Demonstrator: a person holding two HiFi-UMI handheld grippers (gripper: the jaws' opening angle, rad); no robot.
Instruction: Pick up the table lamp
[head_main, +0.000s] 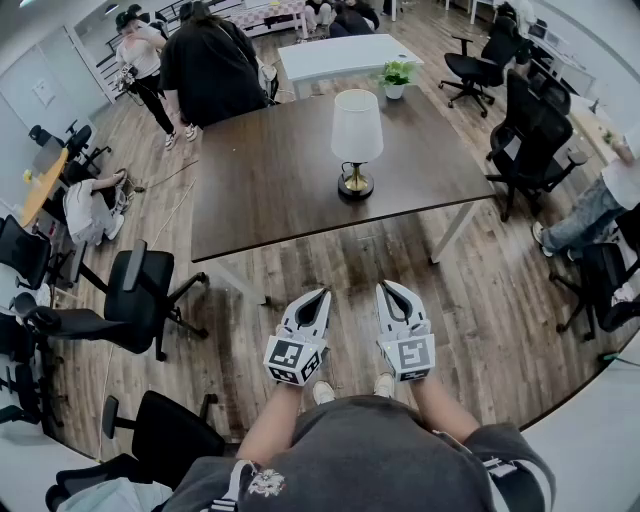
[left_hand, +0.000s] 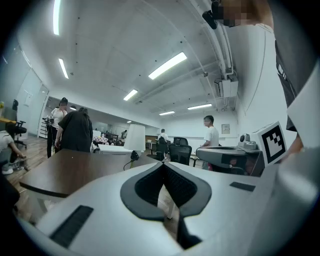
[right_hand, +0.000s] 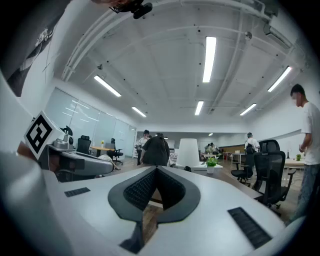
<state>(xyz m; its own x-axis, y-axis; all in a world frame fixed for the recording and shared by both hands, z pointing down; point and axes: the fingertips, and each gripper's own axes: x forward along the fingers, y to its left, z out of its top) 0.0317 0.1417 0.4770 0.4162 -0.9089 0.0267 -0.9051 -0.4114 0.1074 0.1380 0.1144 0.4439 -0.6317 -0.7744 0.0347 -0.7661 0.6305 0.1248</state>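
Approach stage: left gripper (head_main: 321, 294) and right gripper (head_main: 386, 288) closed, empty; table lamp (head_main: 356, 140) well ahead; next, probably, reach and open.

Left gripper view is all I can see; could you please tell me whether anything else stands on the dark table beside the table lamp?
Observer: No; the head view shows the table lamp alone on the dark table, the potted plant on the white table behind.
Operator: Thanks. Is anything held on the right?
Observer: No; the right hand-held gripper is shut and empty in its own view.
Operator: How near the table are we?
Observer: Short of it: the left hand-held gripper and the right one are over the wooden floor, before the near edge.
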